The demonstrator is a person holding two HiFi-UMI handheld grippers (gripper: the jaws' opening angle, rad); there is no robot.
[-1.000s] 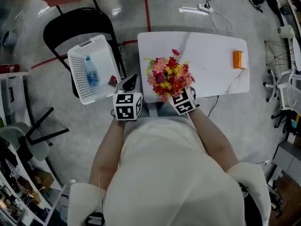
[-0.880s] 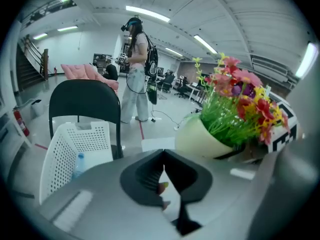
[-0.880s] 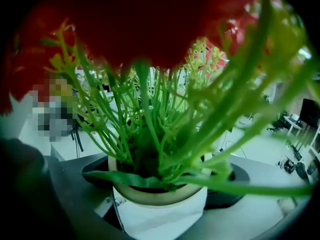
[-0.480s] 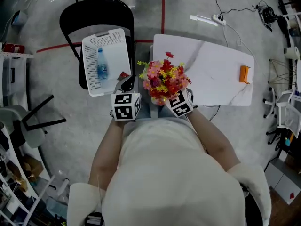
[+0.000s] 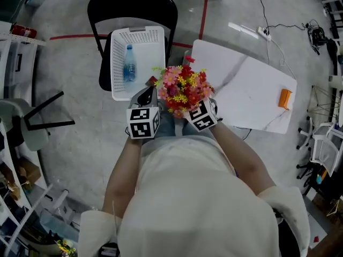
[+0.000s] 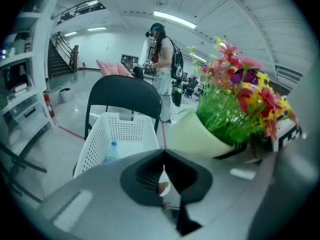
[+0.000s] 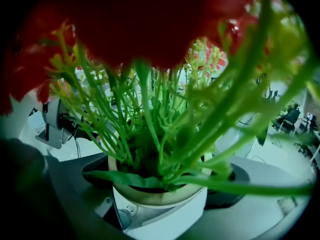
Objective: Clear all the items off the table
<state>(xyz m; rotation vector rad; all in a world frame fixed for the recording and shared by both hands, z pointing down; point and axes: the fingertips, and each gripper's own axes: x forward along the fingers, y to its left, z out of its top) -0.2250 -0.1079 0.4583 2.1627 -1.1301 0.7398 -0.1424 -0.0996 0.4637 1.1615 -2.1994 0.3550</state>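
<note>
Right gripper point(image 7: 160, 184) clamps the cream-potted red-pink flowers point(image 5: 182, 87) beside the white perforated plastic basket point(image 5: 136, 35) — likely bound there. Left gripper point(image 6: 162, 176) idles — jaws together, empty.

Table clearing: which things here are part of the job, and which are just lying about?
Job:
- flower pot, held in the right gripper
- orange item on the table
- white basket with a bottle in it

Lying about:
- black chair under the basket
- power strip on the floor
- office chair
</note>
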